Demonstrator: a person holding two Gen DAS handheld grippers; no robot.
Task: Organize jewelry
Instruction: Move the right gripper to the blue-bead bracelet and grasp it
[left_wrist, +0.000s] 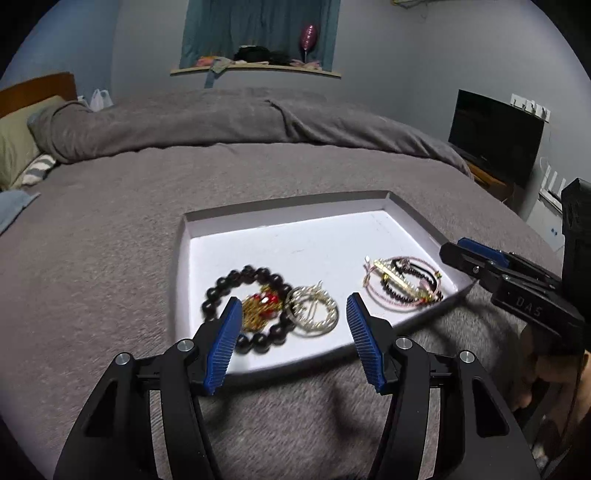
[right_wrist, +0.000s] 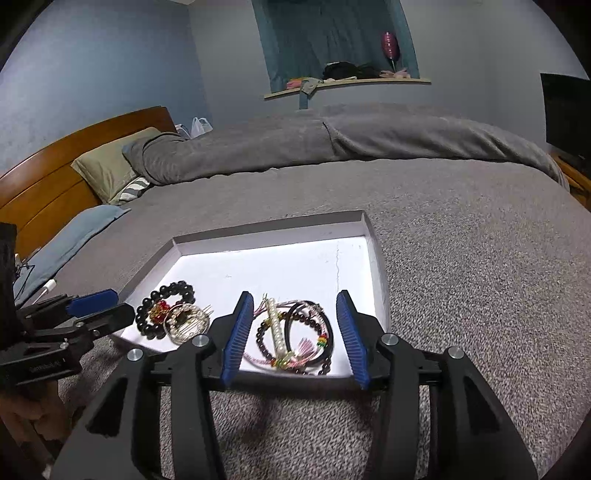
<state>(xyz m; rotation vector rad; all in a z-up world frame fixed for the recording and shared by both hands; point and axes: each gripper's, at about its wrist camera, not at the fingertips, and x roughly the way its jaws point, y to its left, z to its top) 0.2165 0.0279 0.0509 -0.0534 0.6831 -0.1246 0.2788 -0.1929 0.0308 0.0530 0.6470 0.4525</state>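
A shallow white tray (left_wrist: 295, 240) (right_wrist: 280, 258) lies on the grey bed. In it on the left are a black bead bracelet (left_wrist: 221, 288) (right_wrist: 147, 325) with a red and gold charm (left_wrist: 260, 308) and a round gold hair comb (left_wrist: 314, 312) (right_wrist: 188, 323). On the right is a pile of thin bracelets with a pearl hair clip (left_wrist: 402, 282) (right_wrist: 277, 332). My left gripper (left_wrist: 293, 332) is open and empty over the tray's near edge, before the left pile. My right gripper (right_wrist: 293, 334) is open and empty, its fingers either side of the right pile.
The grey bedspread (left_wrist: 184, 177) (right_wrist: 461, 240) surrounds the tray. A rolled duvet and pillows (right_wrist: 110, 166) lie at the far side by a wooden headboard (right_wrist: 44, 177). A dark screen (left_wrist: 495, 136) stands at the right. A window ledge (left_wrist: 255, 68) holds clutter.
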